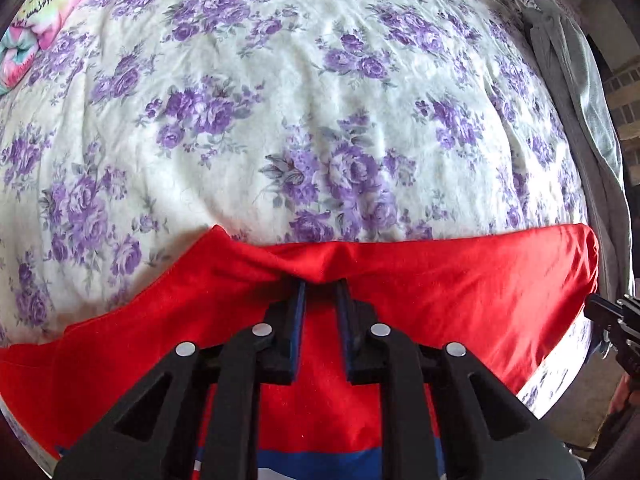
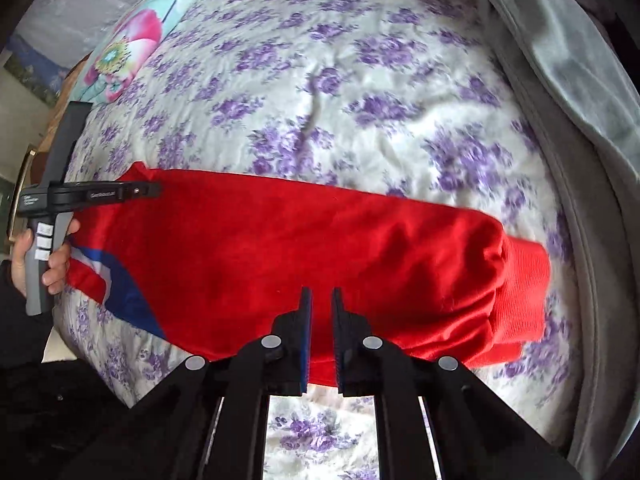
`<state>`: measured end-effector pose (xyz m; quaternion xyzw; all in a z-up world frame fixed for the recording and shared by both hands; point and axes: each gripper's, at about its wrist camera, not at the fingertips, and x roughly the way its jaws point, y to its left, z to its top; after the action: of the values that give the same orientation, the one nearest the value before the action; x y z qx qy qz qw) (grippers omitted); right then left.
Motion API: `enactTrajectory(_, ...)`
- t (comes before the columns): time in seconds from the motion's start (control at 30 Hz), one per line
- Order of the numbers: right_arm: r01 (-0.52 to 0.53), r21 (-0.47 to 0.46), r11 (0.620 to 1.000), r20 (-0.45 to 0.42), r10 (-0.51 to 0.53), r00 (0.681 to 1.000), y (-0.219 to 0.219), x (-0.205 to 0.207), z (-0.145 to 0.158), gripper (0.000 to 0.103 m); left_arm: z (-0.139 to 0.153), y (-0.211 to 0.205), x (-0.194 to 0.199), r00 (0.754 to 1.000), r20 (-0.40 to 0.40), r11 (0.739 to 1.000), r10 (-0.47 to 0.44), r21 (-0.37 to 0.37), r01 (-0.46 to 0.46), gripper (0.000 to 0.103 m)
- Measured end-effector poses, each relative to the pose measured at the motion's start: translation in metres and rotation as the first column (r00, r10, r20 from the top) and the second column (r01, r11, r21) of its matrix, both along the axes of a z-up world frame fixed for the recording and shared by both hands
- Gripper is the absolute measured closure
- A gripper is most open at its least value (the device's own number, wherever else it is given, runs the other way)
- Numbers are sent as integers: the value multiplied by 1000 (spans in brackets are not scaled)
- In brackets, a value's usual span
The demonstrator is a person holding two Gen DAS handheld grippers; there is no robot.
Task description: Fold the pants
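Note:
Red pants (image 1: 460,280) with a blue and white stripe lie on the flowered bed. In the left wrist view my left gripper (image 1: 320,284) has its jaws a little apart, with a raised fold of the red cloth bunched over the tips; I cannot tell if it is pinched. In the right wrist view the pants (image 2: 280,248) lie folded across the bed, ribbed cuff (image 2: 524,292) at the right. My right gripper (image 2: 321,294) hovers over the near edge, jaws slightly apart, nothing between them. The left gripper (image 2: 152,189) shows at the left, over the pants' far left corner.
The bedspread (image 1: 280,80) is white with purple flowers. A bright flowered pillow (image 2: 128,48) lies at the far left. A grey blanket (image 2: 568,64) runs along the bed's right side. A brick wall (image 1: 624,96) stands beyond the right edge.

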<state>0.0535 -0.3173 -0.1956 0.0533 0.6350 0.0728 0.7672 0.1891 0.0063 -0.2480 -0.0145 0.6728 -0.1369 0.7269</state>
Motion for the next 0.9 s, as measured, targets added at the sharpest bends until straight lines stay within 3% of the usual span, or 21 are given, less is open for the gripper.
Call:
enactTrajectory(0.07,83,-19,996,-10,-83,997,-6,-7,-18,93,1,-4,-1,1000,8,1000,-18,23,18,88)
enactTrajectory(0.17,183,-12,983,-93,-184,979,-15,-26,-45,96,1,-15,0,999,14,998,-37,47,37,88)
enactTrajectory(0.37,218,7,976,-96,-216,972,-18,-37,-49,99,0,-38,1,999,21,998,-28,49,27,88)
enactTrajectory(0.43,209,48,977,-100,-203,974,-19,-36,-39,90,4,-39,-5,999,24,998,-27,62,25,88)
enactTrajectory(0.47,226,83,971,-96,-218,971,-25,-38,-31,76,10,-32,-13,999,27,997,-34,70,32,88)
enactTrajectory(0.5,265,118,957,-82,-257,963,-36,-43,-20,50,18,-35,-23,998,38,997,-54,63,52,88)
enactTrajectory(0.57,367,139,920,-35,-366,930,-62,-54,1,27,33,-40,-45,995,64,997,-79,-4,80,88)
enactTrajectory(0.67,515,187,836,-46,-517,855,-107,-71,7,26,30,-48,-81,994,29,990,-103,-89,105,85)
enactTrajectory(0.77,624,266,735,-136,-613,779,-133,-76,-10,26,0,-52,-114,990,-41,987,-135,-87,131,85)
enactTrajectory(0.83,647,317,693,-167,-631,758,-134,-72,-21,26,-2,-53,-128,987,-1,985,-162,-67,162,85)
enactTrajectory(0.9,670,335,663,-188,-649,737,-133,-68,-31,26,-3,-53,-130,985,-10,983,-170,-72,169,85)
